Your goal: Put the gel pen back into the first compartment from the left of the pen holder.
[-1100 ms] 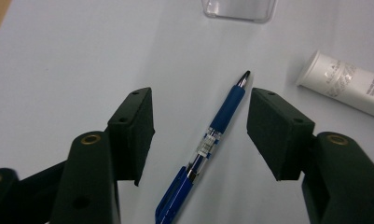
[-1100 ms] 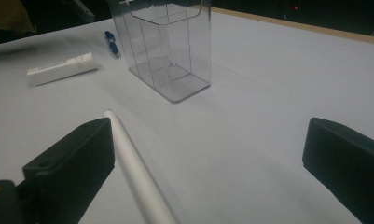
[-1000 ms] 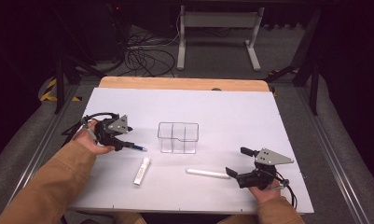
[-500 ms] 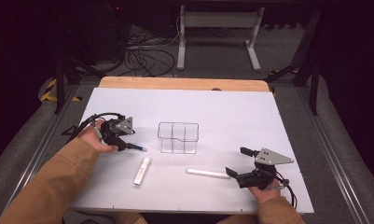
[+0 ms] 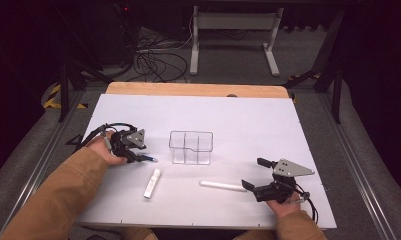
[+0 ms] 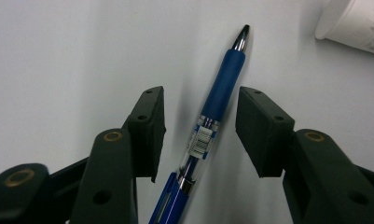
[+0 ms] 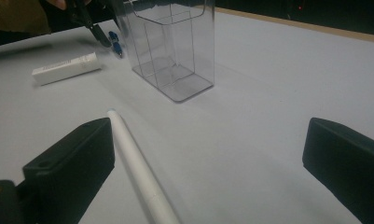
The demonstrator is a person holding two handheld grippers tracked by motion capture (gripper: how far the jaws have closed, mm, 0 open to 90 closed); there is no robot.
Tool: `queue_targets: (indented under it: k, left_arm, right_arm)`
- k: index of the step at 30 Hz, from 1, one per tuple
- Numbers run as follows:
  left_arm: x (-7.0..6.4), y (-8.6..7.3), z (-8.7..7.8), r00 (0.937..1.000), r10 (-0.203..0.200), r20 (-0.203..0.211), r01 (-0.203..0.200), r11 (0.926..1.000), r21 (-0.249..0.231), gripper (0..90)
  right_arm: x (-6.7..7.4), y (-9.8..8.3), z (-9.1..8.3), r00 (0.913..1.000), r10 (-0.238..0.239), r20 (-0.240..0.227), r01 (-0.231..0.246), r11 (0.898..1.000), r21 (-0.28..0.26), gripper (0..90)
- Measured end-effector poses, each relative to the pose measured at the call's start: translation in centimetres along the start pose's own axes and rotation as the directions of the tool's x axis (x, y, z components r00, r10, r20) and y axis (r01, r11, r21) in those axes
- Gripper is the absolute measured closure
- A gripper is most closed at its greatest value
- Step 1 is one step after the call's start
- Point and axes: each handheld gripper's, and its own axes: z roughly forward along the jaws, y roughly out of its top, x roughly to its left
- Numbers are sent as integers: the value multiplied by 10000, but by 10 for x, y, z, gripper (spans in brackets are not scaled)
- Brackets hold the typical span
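On the white table (image 5: 248,120), left of the clear plastic organiser (image 5: 190,147), the left gripper (image 6: 201,126) has just been closing, jaws part-open and not pressing. The blue pen (image 6: 212,116) lies on the table between them. The right gripper (image 7: 208,154) stands wide open beside a white stick (image 7: 138,172).

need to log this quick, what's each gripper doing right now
Left gripper: open, fingers have just been closing around the blue pen, not pressing it yet.
Right gripper: open wide, holding nothing, white stick beside one finger.
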Motion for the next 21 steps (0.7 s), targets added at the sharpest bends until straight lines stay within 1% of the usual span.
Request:
queue_targets:
  k: [1,3,5,7,9,11,12,13,14,15,16,18,20,21]
  left_arm:
    - [0,0,0,9999,110,-18,-110,9999,97,538]
    - [-1,1,0,9998,176,-6,-176,9998,89,556]
    - [-3,2,1,9991,433,18,-434,9989,201,581]
    - [-4,4,2,9974,717,26,-718,9961,521,592]
    - [-5,7,2,9955,947,53,-949,9932,673,611]
    - [-5,9,2,9947,1031,49,-1032,9925,653,624]
    - [-5,10,2,9933,1152,84,-1155,9912,654,633]
    - [-5,10,3,9934,1150,55,-1151,9909,694,639]
    - [-5,10,3,9921,1250,40,-1249,9892,772,644]
    - [-5,9,4,9924,1229,58,-1229,9892,793,650]
    - [-5,9,5,9914,1307,57,-1307,9878,849,658]
    - [-5,9,5,9907,1360,74,-1361,9872,835,669]
    - [-6,9,5,9892,1465,-93,-1452,9859,827,672]
    - [-6,9,5,9883,1525,-81,-1513,9852,808,678]
  right_arm:
    - [0,0,0,10000,3,-6,-3,10000,1,27]
    - [0,0,0,10000,1,-6,-1,10000,10,27]
    - [0,0,0,10000,1,-27,-1,10000,13,27]
    - [0,0,0,10000,0,-43,0,10000,10,27]
    - [0,0,0,10000,3,-55,-3,10000,17,27]
    - [0,0,0,10000,10,-66,-10,10000,3,27]
    - [0,0,0,10000,5,-70,-5,10000,-2,27]
    - [0,0,0,10000,2,-74,-2,10000,2,27]
    - [0,0,0,10000,2,-78,-2,10000,0,27]
    - [0,0,0,10000,5,-85,-5,10000,-1,27]
    - [0,0,0,10000,4,-92,-4,10000,-5,27]
    - [0,0,0,9999,5,-112,-5,10000,-1,27]
    - [0,0,0,9998,30,-176,-31,10000,-23,27]
    - [0,0,0,9998,53,-206,-54,10000,-37,27]
